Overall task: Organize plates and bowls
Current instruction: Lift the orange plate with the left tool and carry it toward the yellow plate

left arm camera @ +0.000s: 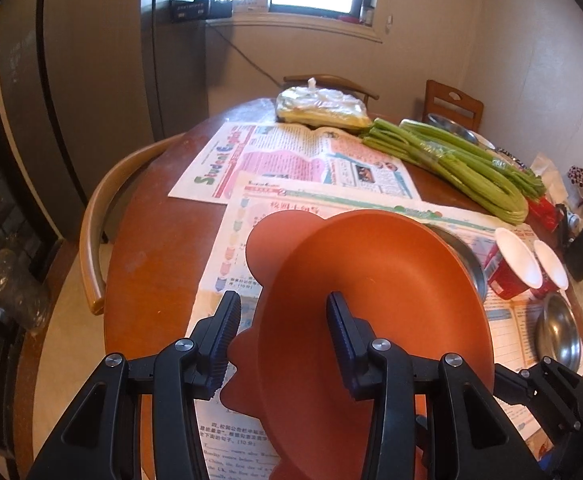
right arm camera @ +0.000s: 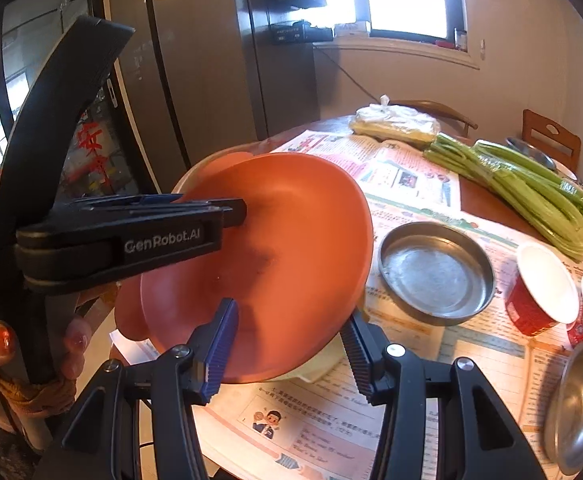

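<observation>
An orange plate [left arm camera: 375, 320] with scalloped handles is tilted up on edge above the table. My left gripper [left arm camera: 283, 320] has its fingers on both sides of the plate's rim and holds it; it also shows in the right wrist view [right arm camera: 211, 210] clamped on the plate [right arm camera: 283, 264]. My right gripper [right arm camera: 291, 344] is open, its fingers straddling the plate's lower edge, not pinching it. A cream dish [right arm camera: 315, 368] lies under the plate. A round steel plate [right arm camera: 437, 272] lies on newspaper to the right. A small steel bowl [right arm camera: 579, 404] is at the far right.
Two red paper cups [right arm camera: 539, 292] lie on their sides by the steel plate. Celery stalks [right arm camera: 531, 196] and a bagged package [right arm camera: 395, 122] lie at the back of the newspaper-covered round table [left arm camera: 139, 248]. Wooden chairs [left arm camera: 95, 240] surround it. A fridge stands on the left.
</observation>
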{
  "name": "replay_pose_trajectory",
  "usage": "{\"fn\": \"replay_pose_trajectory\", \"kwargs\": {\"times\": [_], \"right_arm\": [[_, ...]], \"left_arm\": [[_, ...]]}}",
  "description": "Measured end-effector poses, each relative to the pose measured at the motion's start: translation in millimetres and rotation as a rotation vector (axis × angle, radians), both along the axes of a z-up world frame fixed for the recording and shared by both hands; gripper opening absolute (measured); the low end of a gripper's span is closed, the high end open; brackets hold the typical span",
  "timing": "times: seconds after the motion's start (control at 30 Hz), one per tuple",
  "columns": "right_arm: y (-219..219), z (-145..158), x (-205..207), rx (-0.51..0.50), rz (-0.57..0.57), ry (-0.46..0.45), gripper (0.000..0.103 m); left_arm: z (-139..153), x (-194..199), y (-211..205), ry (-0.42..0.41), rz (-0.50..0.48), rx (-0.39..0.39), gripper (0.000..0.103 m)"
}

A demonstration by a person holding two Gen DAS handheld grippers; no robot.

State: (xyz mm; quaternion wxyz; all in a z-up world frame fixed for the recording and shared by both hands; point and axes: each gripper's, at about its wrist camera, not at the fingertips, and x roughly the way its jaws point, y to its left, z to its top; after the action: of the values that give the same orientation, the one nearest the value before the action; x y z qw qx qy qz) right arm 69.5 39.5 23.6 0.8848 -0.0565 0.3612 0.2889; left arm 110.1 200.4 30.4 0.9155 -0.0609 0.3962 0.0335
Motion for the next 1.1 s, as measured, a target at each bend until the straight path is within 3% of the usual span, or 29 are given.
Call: {"fn": "replay_pose_trajectory", "kwargs": {"times": [0.33, 0.77, 1.1], "right_arm": [[7.2, -20.2, 10.1, -0.015, -0.017, 0.062, 0.052], [5.6, -36.0, 17.1, -0.014, -0.025, 0.112, 0.052], [8.9, -41.2, 10.5, -0.039, -0.023, 0.084, 0.052]], "left_arm": [[-28.6, 12.6, 2.0, 0.057, -0.003, -0.011, 0.045], [-45.1, 20.1, -3.2, 0.096, -0.014, 0.006, 0.045], [-59.0, 24.9, -6.3, 0.119, -0.012, 0.036, 0.045]]}}
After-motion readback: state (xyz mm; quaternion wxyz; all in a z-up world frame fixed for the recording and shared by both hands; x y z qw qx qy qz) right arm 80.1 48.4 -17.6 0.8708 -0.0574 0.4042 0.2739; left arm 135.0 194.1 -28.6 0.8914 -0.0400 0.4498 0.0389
